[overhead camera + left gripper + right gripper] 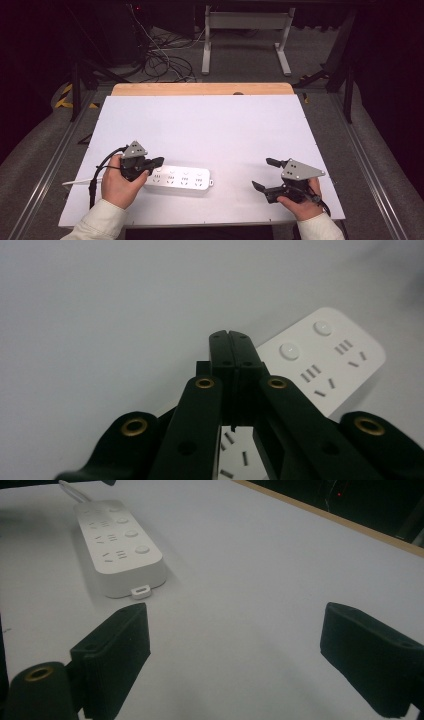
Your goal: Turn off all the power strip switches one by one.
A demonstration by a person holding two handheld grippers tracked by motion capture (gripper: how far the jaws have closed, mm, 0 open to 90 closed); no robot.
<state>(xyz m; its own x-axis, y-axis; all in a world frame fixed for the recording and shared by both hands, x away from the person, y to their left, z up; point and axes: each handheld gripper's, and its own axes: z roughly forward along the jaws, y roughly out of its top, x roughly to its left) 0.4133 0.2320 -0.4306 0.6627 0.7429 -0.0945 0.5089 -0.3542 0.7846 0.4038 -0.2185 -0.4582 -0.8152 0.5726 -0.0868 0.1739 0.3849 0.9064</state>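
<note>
Both forearms enter at the bottom of the high view, w/ pale sleeves.

1. Left gripper (159, 161): held in the left hand (120, 186), over the left end of the power strip (181, 179). Jaws together, pad faces meeting w/ nothing between them; this is clear in the left gripper view, where the left gripper's closed tips (231, 337) sit above the power strip (330, 357). Contact btw. tips and strip cannot be told. Black cable loops out from the gripper body toward the table's near-left.

2. Right gripper (264, 174): held in the right hand (300, 202), near the table's right-front corner, well apart from the strip. Jaws wide apart, nothing between them. Right gripper view confirms: two black pads spread over bare surface, right gripper (235, 652) pointing toward the strip's end.

3. Power strip: white, multi-outlet, lying flat on the white table (210, 125), front-left of center, long axis approx. parallel to the near edge. In the right gripper view the power strip (120, 545) shows round buttons beside the outlets and a small tab at its end. White cord (80, 181) leaves its left end.

4. Table: white top w/ a wood strip (200, 89) along the far edge.
</note>
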